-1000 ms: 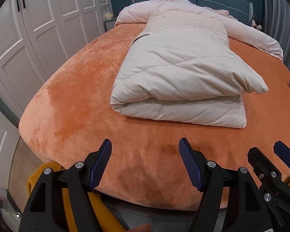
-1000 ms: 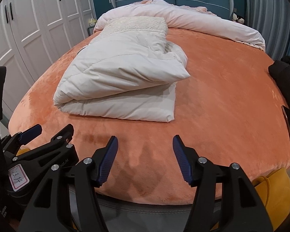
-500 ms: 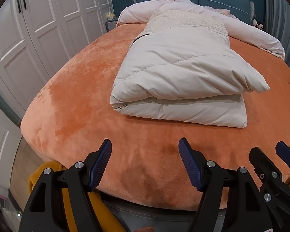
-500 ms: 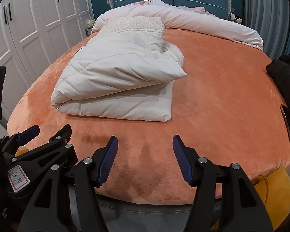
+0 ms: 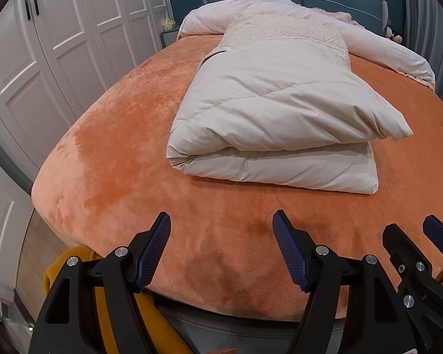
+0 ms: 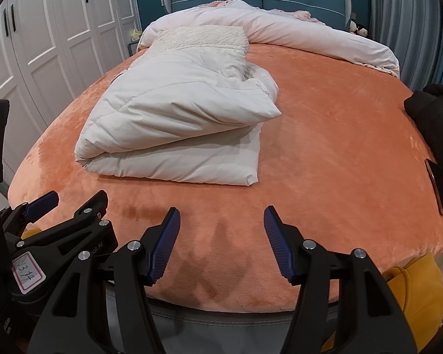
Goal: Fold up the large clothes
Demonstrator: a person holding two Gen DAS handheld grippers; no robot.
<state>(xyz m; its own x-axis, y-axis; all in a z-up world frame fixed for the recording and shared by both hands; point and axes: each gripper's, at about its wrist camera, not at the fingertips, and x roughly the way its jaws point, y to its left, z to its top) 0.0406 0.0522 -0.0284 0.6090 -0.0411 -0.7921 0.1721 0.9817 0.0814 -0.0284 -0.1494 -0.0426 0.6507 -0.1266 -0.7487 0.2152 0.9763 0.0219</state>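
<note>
both pairs of fingers stand apart with nothing between them. the left gripper (image 5: 221, 236) and the right gripper (image 6: 221, 230) hang side by side over the near edge of the bed (image 5: 109, 159), tilted down toward it, their blue pads (image 5: 153, 253) clear of the orange cover and their shadows falling on it just ahead.

the folded cream coat (image 5: 274, 115) lies on the orange cover in the middle of the bed, a little toward the left edge in the right wrist view, well apart from both grippers. it is doubled over on itself, with the fold facing the near left corner and a loose corner of the top layer poking out to the right. its fleecy collar (image 6: 200, 37) points to the far edge, where it meets a pale rolled quilt (image 6: 295, 32) lying across the head of the bed.

a black garment (image 6: 437, 118) and a phone (image 6: 440, 191) lie at the right edge. white wardrobes (image 5: 44, 59) stand past the left edge.
</note>
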